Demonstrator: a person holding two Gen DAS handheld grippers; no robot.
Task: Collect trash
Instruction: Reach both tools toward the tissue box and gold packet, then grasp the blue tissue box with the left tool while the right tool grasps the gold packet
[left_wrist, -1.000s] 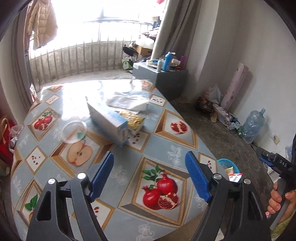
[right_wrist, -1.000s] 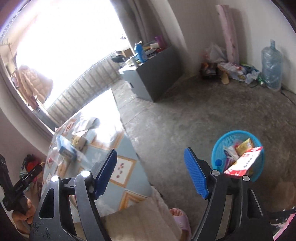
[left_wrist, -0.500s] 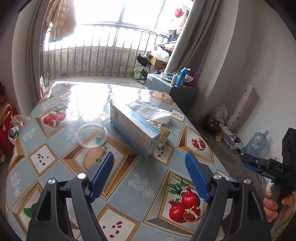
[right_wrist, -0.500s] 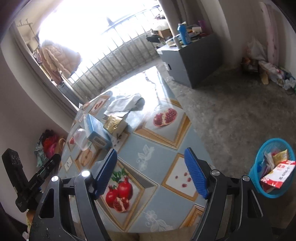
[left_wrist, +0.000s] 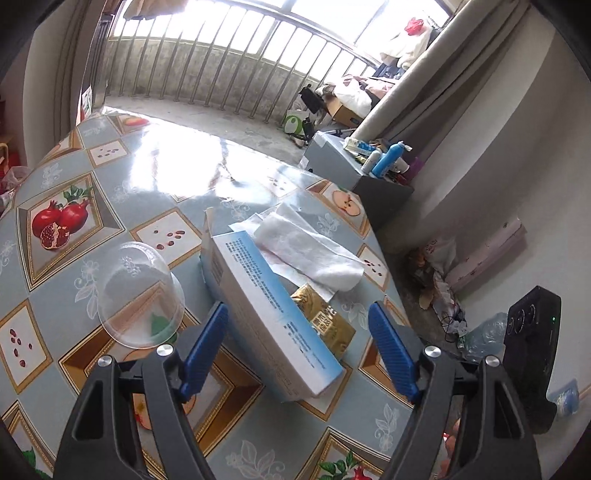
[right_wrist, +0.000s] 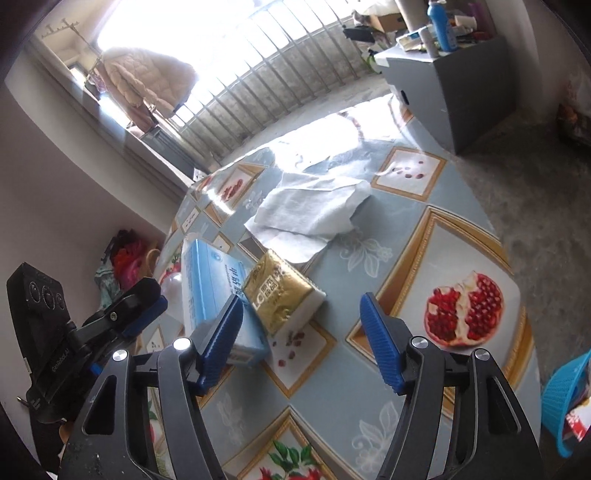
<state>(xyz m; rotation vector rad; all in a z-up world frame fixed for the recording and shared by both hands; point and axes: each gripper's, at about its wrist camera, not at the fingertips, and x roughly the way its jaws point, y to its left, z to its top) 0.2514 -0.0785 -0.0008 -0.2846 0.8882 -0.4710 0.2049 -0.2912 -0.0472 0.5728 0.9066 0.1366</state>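
Trash lies on the table (left_wrist: 258, 435), a fruit-print cloth over it, ahead of both grippers.

Left gripper (left_wrist: 297, 349): jaws released, wide apart, nothing pressed. Blue box (left_wrist: 269, 314) runs lengthwise between the jaws and on beyond them, clear of both pads. Gold pack (left_wrist: 325, 321) sits against the box, toward the right jaw. White tissue (left_wrist: 306, 247) lies past the box, draped partly over its far end. Clear plastic lid (left_wrist: 140, 295), dome-shaped, rests on the cloth just outside the left jaw; whether anything is under it cannot be told.

Right gripper (right_wrist: 301, 334): jaws closing, no thing gripped. In the right wrist view the gold pack (right_wrist: 284, 291) lies between the jaws, nearer the left pad, apart from both. Box (right_wrist: 214, 291) touches the pack on its left, its near end behind the left pad. Tissue (right_wrist: 310, 210) lies beyond the pack.

Blue basket (right_wrist: 565, 402) stands on the floor, well off to the right of the right jaw, at the frame edge; red-and-white packaging shows inside it.
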